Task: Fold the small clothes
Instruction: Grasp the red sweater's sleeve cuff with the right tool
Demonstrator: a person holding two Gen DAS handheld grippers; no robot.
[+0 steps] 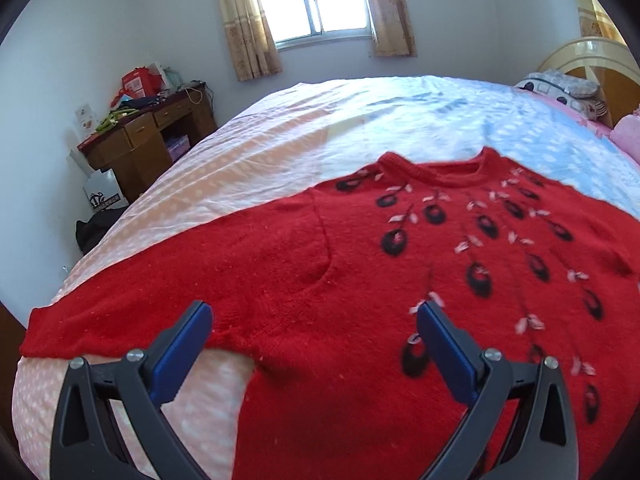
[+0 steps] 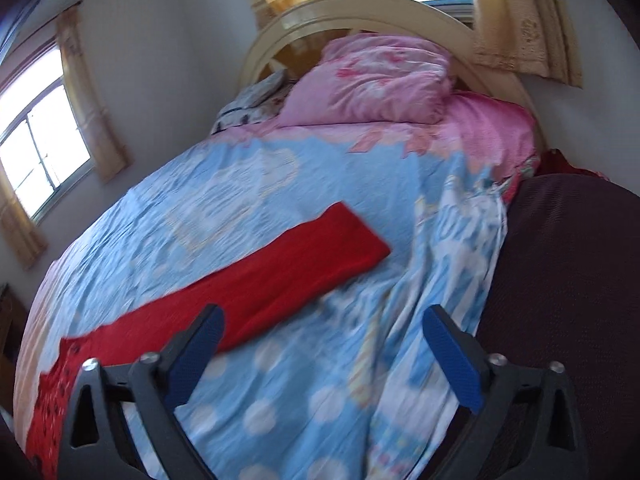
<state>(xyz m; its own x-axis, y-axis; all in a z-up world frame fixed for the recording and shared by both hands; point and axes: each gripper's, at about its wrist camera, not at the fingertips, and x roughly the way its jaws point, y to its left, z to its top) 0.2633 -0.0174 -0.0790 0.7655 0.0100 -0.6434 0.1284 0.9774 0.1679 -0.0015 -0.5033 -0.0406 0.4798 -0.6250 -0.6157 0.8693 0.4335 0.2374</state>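
A red knit sweater [image 1: 360, 264] with black and white flower patterns lies spread flat, front up, on the bed, neck towards the window. Its left sleeve [image 1: 132, 312] stretches out to the left. My left gripper [image 1: 316, 316] is open and empty, hovering over the sweater near the left armpit. In the right wrist view the sweater's other sleeve [image 2: 288, 276] lies stretched out across the blue sheet. My right gripper [image 2: 322, 320] is open and empty, above the sheet just in front of that sleeve; its left finger [image 2: 200, 348] overlaps the sleeve's edge.
The bed sheet [image 1: 320, 120] is peach on the left, blue on the right. A wooden desk [image 1: 148, 136] with clutter stands left of the bed. A pink folded quilt [image 2: 376, 80] lies by the headboard [image 2: 360, 8]. A dark chair back [image 2: 568, 280] stands to the right.
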